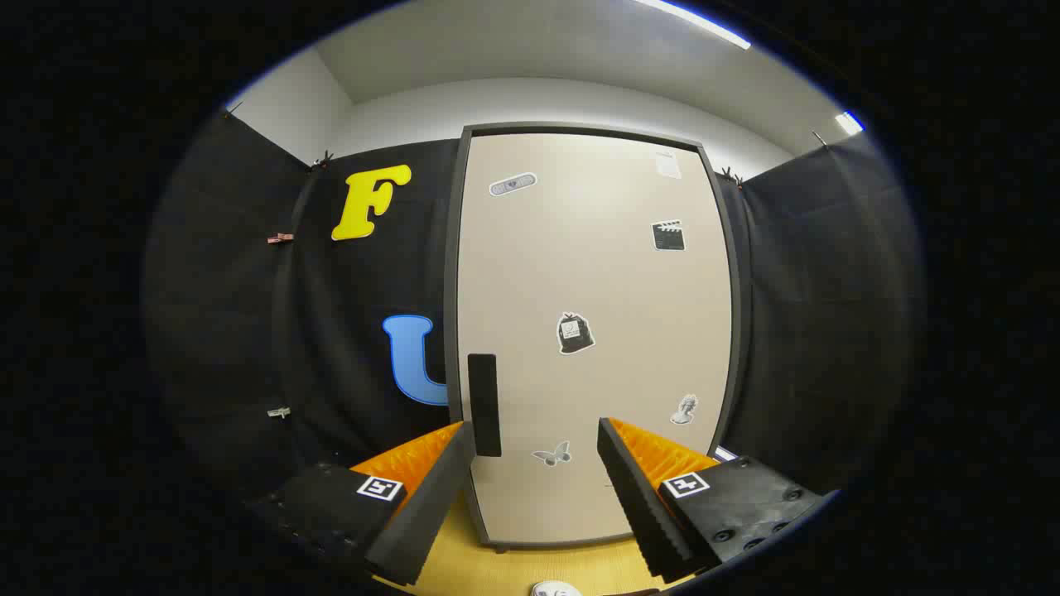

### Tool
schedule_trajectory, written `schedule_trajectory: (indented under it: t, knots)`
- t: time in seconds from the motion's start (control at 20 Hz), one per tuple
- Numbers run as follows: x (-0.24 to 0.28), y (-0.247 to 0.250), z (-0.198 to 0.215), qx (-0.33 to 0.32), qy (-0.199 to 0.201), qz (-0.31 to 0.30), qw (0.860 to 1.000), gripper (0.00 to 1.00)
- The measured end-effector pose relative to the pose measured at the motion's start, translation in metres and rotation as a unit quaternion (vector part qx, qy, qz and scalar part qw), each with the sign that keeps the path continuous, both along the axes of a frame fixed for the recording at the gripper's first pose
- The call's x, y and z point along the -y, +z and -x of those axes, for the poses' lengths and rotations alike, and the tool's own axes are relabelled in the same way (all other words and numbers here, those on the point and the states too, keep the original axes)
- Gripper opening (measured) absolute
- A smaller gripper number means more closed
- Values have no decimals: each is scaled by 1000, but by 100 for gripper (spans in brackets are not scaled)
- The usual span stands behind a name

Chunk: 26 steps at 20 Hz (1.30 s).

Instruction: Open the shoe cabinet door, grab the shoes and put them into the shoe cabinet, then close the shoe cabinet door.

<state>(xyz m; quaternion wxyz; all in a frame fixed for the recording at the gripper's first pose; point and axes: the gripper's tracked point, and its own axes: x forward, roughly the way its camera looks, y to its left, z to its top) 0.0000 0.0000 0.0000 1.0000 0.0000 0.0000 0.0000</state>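
Gripper view: tool point(537, 463) fingers apart before shut shoe cabinet door point(592, 331), contents hidden.

Your claw point(537, 439) hangs spread wide, gripping nothing, facing the cabinet point(592, 331). Its door point(580, 273) is closed, stickers scattered across the pale panel. The dark handle point(484, 404) stands upright by the door's left edge, just ahead of your left finger point(431, 505). Below the fingers, yellow floor point(530, 567) and a sliver of shoe point(555, 589).
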Motion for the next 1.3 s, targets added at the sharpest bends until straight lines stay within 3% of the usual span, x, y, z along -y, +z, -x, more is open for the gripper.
schedule_trajectory:
  t: [0.8, 1.3]
  knots:
    - [-13, -12, -20, -18, 11, -13, 1000, 98]
    - [-39, -33, -81, -35, 22, -38, 998, 98]
